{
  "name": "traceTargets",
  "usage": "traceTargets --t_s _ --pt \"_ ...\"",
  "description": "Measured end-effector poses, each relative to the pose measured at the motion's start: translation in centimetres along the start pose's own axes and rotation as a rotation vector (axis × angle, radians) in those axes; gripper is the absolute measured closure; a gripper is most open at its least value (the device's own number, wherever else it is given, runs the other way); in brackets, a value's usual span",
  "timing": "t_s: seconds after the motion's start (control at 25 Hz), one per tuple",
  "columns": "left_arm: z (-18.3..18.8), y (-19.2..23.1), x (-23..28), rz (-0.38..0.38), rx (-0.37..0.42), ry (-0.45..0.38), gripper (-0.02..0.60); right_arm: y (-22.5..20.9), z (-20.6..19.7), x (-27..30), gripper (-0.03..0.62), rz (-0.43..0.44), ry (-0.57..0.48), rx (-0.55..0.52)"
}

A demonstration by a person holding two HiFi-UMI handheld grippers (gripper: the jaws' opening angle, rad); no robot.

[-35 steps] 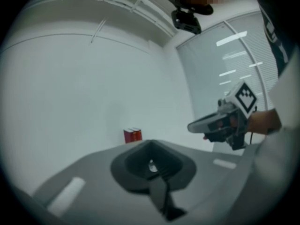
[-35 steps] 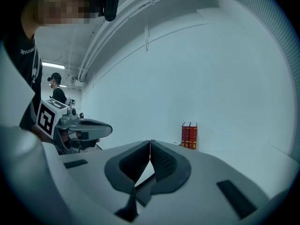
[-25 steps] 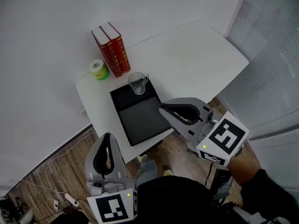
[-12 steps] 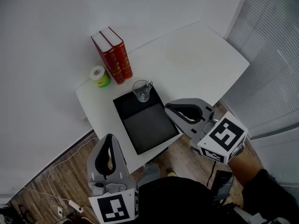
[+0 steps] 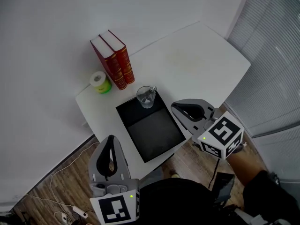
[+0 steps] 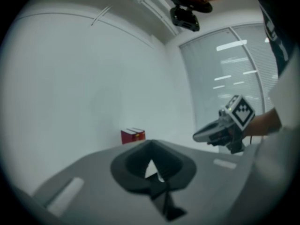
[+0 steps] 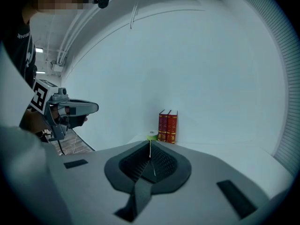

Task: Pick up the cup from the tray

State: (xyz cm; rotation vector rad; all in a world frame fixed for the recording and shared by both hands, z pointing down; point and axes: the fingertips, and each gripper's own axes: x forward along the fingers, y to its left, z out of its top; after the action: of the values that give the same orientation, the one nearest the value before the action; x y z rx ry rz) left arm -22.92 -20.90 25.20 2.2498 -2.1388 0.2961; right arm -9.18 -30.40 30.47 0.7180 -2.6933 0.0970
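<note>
One cup (image 5: 146, 96) sits on the one tray (image 5: 154, 135), far corner, 12 o'clock; two books (image 5: 114, 62) and one roll (image 5: 100, 81) at 11; tray reaches the table (image 5: 197, 60) edge; bare tabletop toward 2; left gripper (image 5: 108, 138) at 7, right gripper (image 5: 177, 108) at 3, both pressed together, empty.

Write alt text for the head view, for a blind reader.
A glass cup stands in the far corner of a black tray on a white table, with two red books and a roll behind it. The left gripper and right gripper hover nearby, empty.
</note>
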Motion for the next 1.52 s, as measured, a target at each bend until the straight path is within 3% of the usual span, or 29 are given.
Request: traceTargets --t_s 0.72,1.52 --pt "-1.9 4.4 4.8 -0.043 0.013 0.066 0.581 -6.4 -8.8 8.5 0.576 -0.124 0.155 0.113" --pt "-4.0 7.4 8.4 -0.062 0.019 0.119 0.581 -10.2 -14.6 13.2 0.571 -0.190 0.257 0.172"
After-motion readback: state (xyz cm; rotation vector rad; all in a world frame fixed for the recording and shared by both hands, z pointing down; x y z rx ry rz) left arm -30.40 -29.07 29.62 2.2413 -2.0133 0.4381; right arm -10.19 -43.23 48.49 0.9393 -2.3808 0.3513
